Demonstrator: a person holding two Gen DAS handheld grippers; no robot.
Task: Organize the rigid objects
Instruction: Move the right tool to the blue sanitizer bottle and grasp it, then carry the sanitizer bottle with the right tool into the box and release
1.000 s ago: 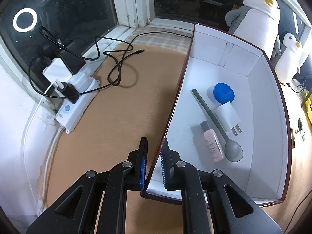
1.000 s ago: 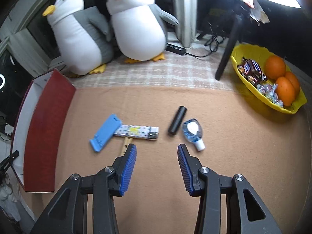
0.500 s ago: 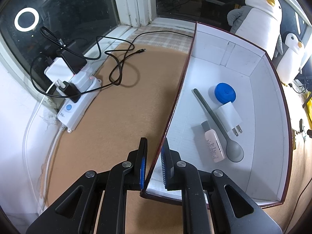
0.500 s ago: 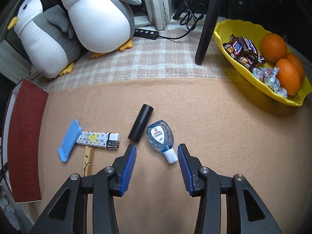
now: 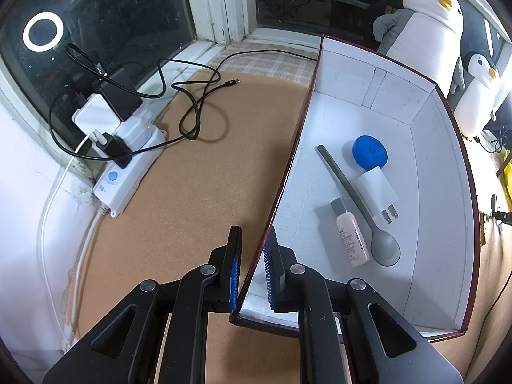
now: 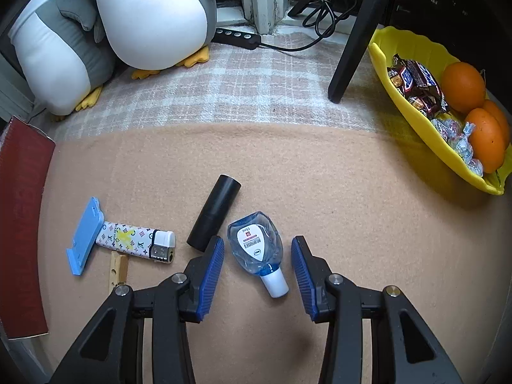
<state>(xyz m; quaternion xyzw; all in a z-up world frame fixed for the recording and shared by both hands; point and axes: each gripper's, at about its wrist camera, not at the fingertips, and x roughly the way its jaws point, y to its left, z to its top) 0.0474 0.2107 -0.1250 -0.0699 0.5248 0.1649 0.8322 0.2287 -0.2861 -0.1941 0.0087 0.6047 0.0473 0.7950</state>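
Sanitizer bottle (image 6: pixel 256 246) lies between your spread right gripper (image 6: pixel 256 270) fingers — cap at 5 o'clock; left gripper (image 5: pixel 251 272) pinches the box wall (image 5: pixel 288 172).

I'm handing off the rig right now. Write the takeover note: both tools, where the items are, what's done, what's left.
Left tool: clamped on the box wall near its corner.
Right tool: open, straddling the sanitizer bottle, not gripping.
Done, in the box: spoon, blue lid, charger plug, pink bottle.
Left, on the blanket: sanitizer bottle, black tube, lighter, blue clip, clothespin.
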